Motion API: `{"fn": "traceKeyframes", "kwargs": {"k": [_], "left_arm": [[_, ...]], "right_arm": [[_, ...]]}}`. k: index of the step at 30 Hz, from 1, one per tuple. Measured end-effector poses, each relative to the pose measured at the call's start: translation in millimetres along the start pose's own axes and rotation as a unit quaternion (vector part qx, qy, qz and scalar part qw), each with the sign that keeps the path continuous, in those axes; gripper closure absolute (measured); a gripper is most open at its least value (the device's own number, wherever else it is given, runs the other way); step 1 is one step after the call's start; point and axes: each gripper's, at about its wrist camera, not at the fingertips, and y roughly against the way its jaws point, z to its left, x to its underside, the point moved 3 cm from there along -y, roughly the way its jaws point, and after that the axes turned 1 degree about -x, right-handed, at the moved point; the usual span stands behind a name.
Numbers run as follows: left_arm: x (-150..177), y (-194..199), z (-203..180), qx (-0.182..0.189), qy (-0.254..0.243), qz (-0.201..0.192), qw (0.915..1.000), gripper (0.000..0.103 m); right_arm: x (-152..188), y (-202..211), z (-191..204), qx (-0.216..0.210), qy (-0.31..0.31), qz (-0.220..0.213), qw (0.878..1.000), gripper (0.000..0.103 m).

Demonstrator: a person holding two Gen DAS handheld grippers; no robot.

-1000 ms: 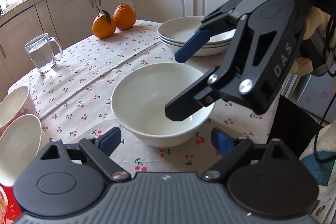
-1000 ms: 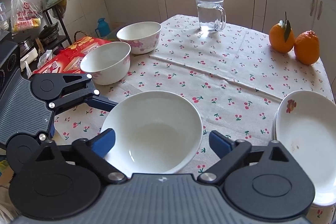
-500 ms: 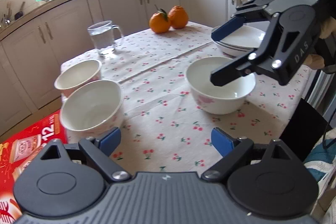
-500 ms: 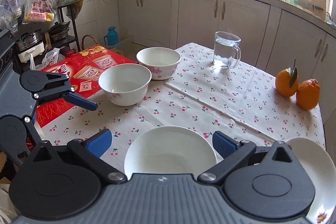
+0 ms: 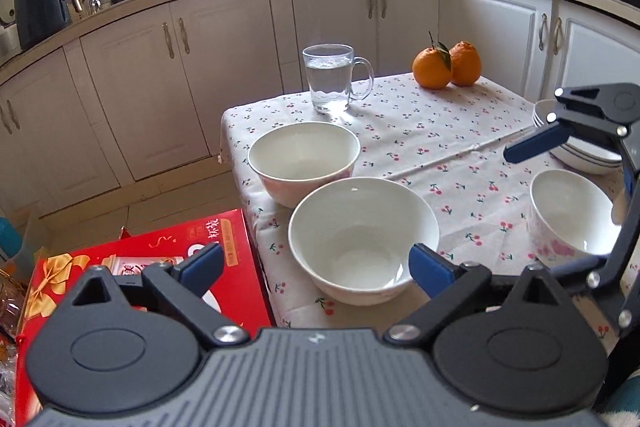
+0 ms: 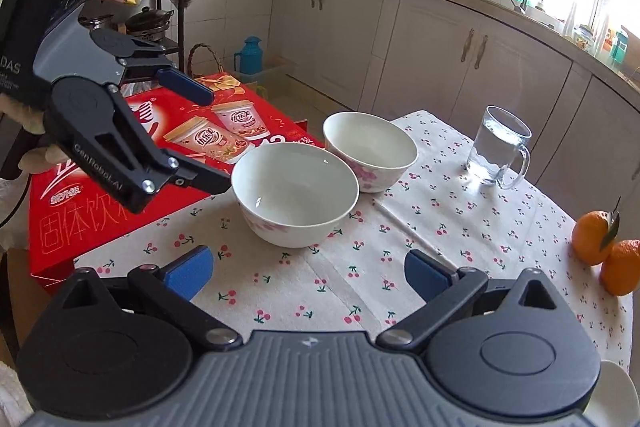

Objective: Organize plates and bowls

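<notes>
Bowls: my left gripper has swung from the right bowl to the near bowl on the desk, jaws just widened and empty; right gripper likewise spread, empty.

My table wears a cherry-print cloth. Taking the glass mug as landmark: two oranges stand to its right, two bowls just before it, a third bowl and stacked plates far right.
</notes>
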Motion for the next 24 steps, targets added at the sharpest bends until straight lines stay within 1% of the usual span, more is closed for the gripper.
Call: {"fn": "traceKeyframes", "kwargs": {"k": [4,9,13,16,17,20,21,23,24], "left_arm": [[-5,-23,10,0.011,0.018,0.018,0.9996,0.006],[-8,-43,16,0.040,0.037,0.033,0.9980,0.009],[-11,-55,16,0.052,0.036,0.049,0.9968,0.021],[-12,-61,17,0.060,0.039,0.057,0.9958,0.025],[-12,-62,18,0.063,0.040,0.058,0.9955,0.028],[-14,-64,19,0.076,0.044,0.059,0.9944,0.035],[-14,-64,19,0.079,0.044,0.060,0.9941,0.036],[-14,-65,19,0.083,0.041,0.061,0.9938,0.042],[-15,-65,19,0.084,0.040,0.062,0.9937,0.043]], "right_arm": [[-8,-19,4,-0.017,-0.002,0.008,1.000,0.000],[-17,-42,2,-0.030,-0.015,0.017,0.999,0.000],[-20,-60,-3,-0.032,-0.030,0.030,0.999,0.000],[-20,-71,-6,-0.032,-0.037,0.039,0.998,0.001],[-20,-73,-7,-0.032,-0.038,0.040,0.998,0.001],[-18,-77,-8,-0.039,-0.038,0.044,0.998,0.007],[-18,-78,-8,-0.041,-0.038,0.045,0.997,0.009],[-17,-79,-7,-0.041,-0.033,0.045,0.998,0.013],[-17,-80,-6,-0.041,-0.032,0.046,0.998,0.016]]}}
